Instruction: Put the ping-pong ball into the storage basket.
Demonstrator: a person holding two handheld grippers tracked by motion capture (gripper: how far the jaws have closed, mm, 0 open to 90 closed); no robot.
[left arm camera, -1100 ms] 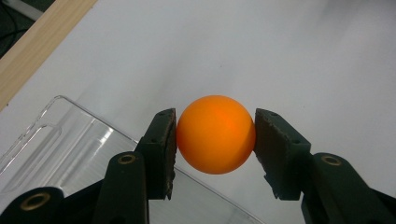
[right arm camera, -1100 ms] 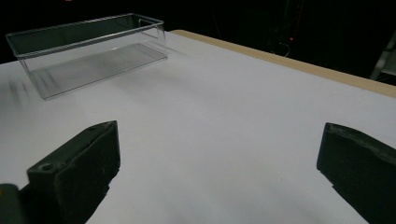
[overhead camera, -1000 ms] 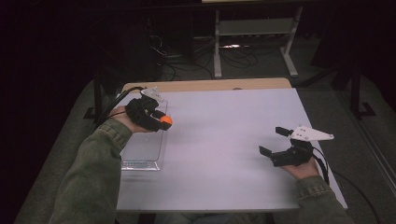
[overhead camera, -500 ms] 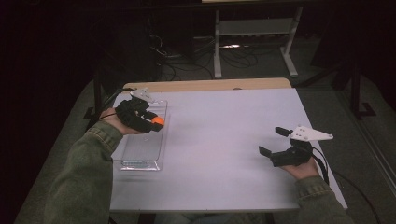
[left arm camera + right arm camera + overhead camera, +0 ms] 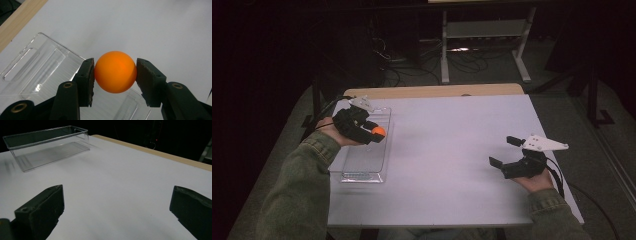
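An orange ball [image 5: 115, 72] sits pinched between the two black jaws of my left gripper [image 5: 115, 76], which is shut on it. In the high view that left gripper [image 5: 373, 133] hangs with the orange ball [image 5: 378, 131] over the clear plastic box [image 5: 362, 162] at the table's left side; the clear plastic box [image 5: 37, 72] lies below the jaws. My right gripper [image 5: 502, 150] rests low over the white table [image 5: 452, 145] at the right, jaws wide open with nothing between them. The right gripper [image 5: 117, 212] looks across the table toward the clear plastic box [image 5: 47, 146].
A wooden strip [image 5: 432, 91] runs along the table's far edge. Behind it stand a metal frame [image 5: 484, 40] and loose cables on a dark floor. White tabletop lies bare between the two grippers.
My left gripper has drawn back leftward with the ball, from the box's right rim to over the box. The right gripper has stayed put.
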